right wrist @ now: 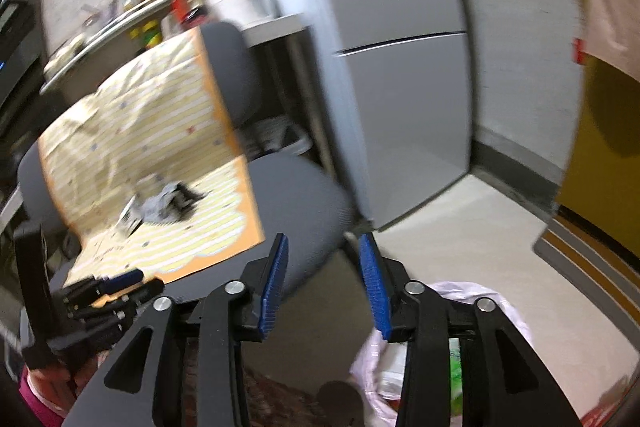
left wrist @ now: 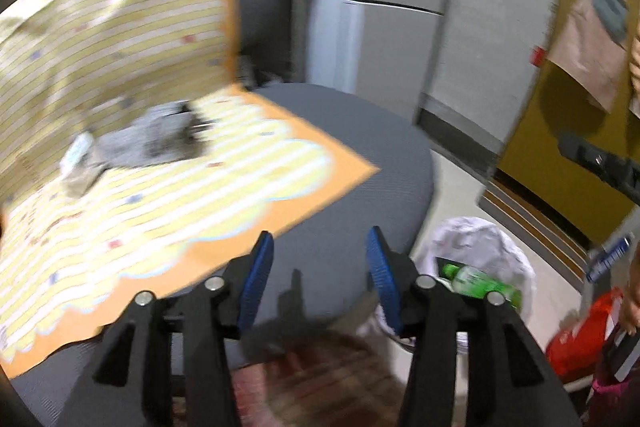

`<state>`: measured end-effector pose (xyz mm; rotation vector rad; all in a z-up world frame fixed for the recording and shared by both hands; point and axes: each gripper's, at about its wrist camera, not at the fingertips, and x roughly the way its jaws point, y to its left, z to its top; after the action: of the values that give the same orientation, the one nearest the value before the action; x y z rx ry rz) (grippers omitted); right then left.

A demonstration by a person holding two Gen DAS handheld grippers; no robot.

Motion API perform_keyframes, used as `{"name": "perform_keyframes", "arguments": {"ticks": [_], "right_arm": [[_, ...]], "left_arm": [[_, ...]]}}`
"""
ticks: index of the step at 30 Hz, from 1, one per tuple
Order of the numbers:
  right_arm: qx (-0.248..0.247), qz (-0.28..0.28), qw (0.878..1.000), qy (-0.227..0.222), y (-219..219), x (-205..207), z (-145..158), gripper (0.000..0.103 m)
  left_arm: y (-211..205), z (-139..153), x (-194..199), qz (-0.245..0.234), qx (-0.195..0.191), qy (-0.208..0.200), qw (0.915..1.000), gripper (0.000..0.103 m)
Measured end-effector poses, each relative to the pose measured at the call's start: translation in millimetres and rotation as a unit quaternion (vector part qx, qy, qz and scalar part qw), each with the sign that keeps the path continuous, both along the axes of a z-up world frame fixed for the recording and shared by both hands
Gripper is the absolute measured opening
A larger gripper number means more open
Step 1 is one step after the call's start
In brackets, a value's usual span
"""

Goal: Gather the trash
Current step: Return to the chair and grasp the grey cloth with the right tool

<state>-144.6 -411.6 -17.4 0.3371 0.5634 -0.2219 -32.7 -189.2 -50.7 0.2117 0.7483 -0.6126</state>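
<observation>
My left gripper (left wrist: 320,275) hangs over the front of a grey office chair (left wrist: 360,155), its blue pads (left wrist: 256,279) spread apart with nothing between them, only bare seat fabric showing in the gap. My right gripper (right wrist: 324,283) is likewise released, jaws parted and empty, pointing past the chair's front edge toward the pale floor (right wrist: 460,227).

Ahead and to the left of both grippers, a yellow striped sheet with an orange border (left wrist: 160,195) is draped over the chair's seat and up its backrest. On that sheet, well ahead and left of my left gripper, lies the trash still to be gathered: a crumpled grey wad (left wrist: 160,139) with a small pale scrap (left wrist: 78,155) just beside it. From my right gripper the same wad (right wrist: 172,203) sits ahead and left, well apart from the fingers.

Just to the right of my left gripper and below it stands a bin lined with a white bag (left wrist: 480,239). A green bottle (left wrist: 480,283) lies inside it. In the right wrist view that bag (right wrist: 440,291) sits directly under my right gripper's right finger. The left gripper (right wrist: 112,287) shows at the lower left of that view. Everything is motion-blurred.
</observation>
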Motion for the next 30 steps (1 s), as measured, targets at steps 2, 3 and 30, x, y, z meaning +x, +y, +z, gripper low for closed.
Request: {"name": "perform_keyframes", "arguments": {"ticks": [2,3,30], "right_arm": [[-0.007,0.023,1.0,0.006,13.8,15.6,-0.3,0.044],[-0.01,0.037,0.999,0.009,21.7,24.5,-0.5,0.044],[-0.028,0.157,0.987,0.027,96.6,196.2,-3.7,0.074]], "left_arm": [[23.8,2.9,10.4,0.033,0.001,-0.006,0.9995,0.052],[35.4,3.7,16.7,0.049,0.003,-0.007,0.9987,0.053],[140.2,0.0,238.6,0.306,-0.009,0.067,0.9495,0.096]]}}
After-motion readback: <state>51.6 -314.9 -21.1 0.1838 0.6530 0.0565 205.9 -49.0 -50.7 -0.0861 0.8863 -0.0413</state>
